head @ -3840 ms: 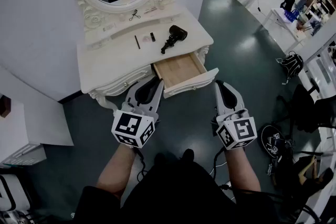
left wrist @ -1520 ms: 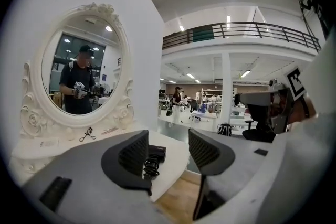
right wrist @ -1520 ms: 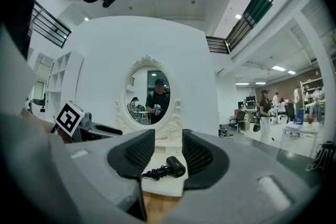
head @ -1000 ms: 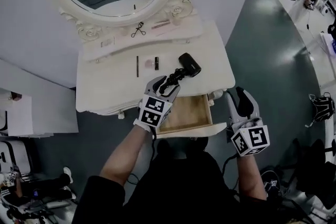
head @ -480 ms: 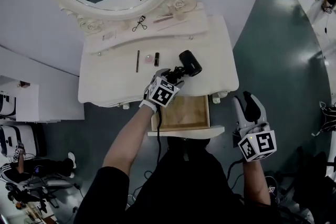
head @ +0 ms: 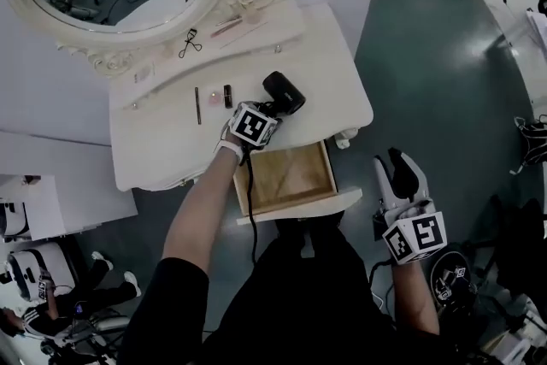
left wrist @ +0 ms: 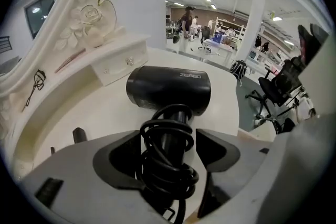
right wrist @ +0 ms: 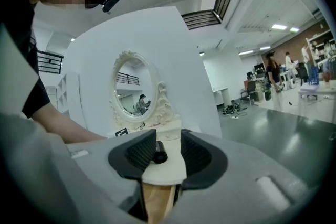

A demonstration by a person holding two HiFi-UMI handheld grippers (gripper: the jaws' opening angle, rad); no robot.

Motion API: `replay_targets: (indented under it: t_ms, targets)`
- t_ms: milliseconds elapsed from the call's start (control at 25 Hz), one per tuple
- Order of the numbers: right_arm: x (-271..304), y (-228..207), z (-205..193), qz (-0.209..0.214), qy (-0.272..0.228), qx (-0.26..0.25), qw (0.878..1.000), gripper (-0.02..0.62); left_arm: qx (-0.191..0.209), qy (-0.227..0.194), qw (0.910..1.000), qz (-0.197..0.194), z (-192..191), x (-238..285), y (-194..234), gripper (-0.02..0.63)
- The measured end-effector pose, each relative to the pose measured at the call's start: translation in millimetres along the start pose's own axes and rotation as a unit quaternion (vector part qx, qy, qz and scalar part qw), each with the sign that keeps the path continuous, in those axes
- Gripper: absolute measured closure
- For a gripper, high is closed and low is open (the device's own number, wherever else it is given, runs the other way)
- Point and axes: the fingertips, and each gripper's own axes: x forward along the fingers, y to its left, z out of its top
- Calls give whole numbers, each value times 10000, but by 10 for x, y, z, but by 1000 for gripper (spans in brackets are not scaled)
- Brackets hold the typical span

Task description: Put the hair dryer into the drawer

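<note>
hair dryer (left wrist: pixel 168 91): on table (head: pixel 162 141), far side of the open drawer (head: pixel 286 177).
left gripper (left wrist: pixel 170 138): jaws just opened, apart astride its cord-wrapped handle (left wrist: pixel 167 126).
right gripper (right wrist: pixel 167 148): empty, jaws apart, just narrowing.
step: seemingly the grasp; next, clamp handle squarely.

The hair dryer (left wrist: pixel 168 89) barrel reads "ZEABO".

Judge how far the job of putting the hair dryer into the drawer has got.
Done: the drawer stands open and empty. In hand: the left gripper, its jaws just opened wide, straddles the cord-wrapped handle of the hair dryer without pinching it. Left: close, lift it, lay it in the drawer.
</note>
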Motion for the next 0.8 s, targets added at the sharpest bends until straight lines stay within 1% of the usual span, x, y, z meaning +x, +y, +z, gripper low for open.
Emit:
replay_targets:
  t_ms: [80,200,320,480,640,800]
  targets:
    - [-58,12,-15,-82,-21,-1,10000,453,-108,2,9999,-118,-5,29,-16,284]
    - [-158,26,-13,-225,-67,29,9997,460,-140,26,9997,-222,-27,54,-38,288]
    - [-231,104,-11,-290,-102,13,9995,472,-190,-13,9993,-322,-48,82,-34,308]
    - [-302,206,-53,-341,-100,7,9994,494,-53,-70,9992,-378,-61,73,-38,327]
    - [-328,297,-90,-393,-76,31,9992,502,-12,-90,9988,-488,-98,18,-112,339]
    - [-271,434,-91,-315,-99,12,9995,506,77,-207,9968,-771,-186,-133,-279,341]
